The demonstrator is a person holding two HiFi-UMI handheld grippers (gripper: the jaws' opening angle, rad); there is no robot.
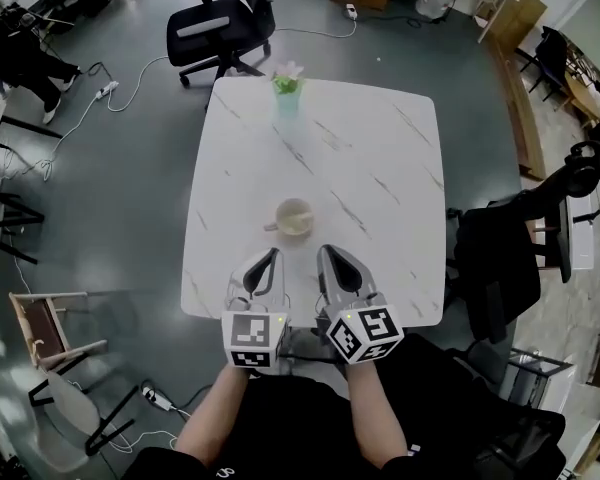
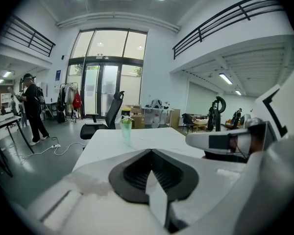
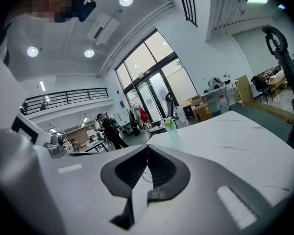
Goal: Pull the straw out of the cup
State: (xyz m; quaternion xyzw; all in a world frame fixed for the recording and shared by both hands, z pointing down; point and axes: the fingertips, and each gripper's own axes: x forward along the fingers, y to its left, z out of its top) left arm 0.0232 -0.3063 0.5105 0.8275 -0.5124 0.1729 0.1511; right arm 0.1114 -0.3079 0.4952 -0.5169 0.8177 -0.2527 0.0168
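Observation:
A cream mug (image 1: pixel 294 217) stands on the white marble table (image 1: pixel 380 168), near the front, its handle to the left. At the table's far edge is a pale green cup (image 1: pixel 287 90) with something pink and white sticking out of its top; it also shows as the green cup (image 2: pixel 126 127) and the green cup (image 3: pixel 171 127) in the two gripper views. My left gripper (image 1: pixel 271 256) and right gripper (image 1: pixel 328 252) hover side by side just short of the mug, both pointing at it. Each has its jaws together and nothing in them. No straw is clear to me in the mug.
A black office chair (image 1: pixel 220 23) stands behind the table and another black chair (image 1: pixel 510 258) at its right side. A wooden chair (image 1: pixel 50 328) and cables (image 1: pixel 100 93) are on the floor to the left. A person (image 2: pixel 32 106) stands far off to the left.

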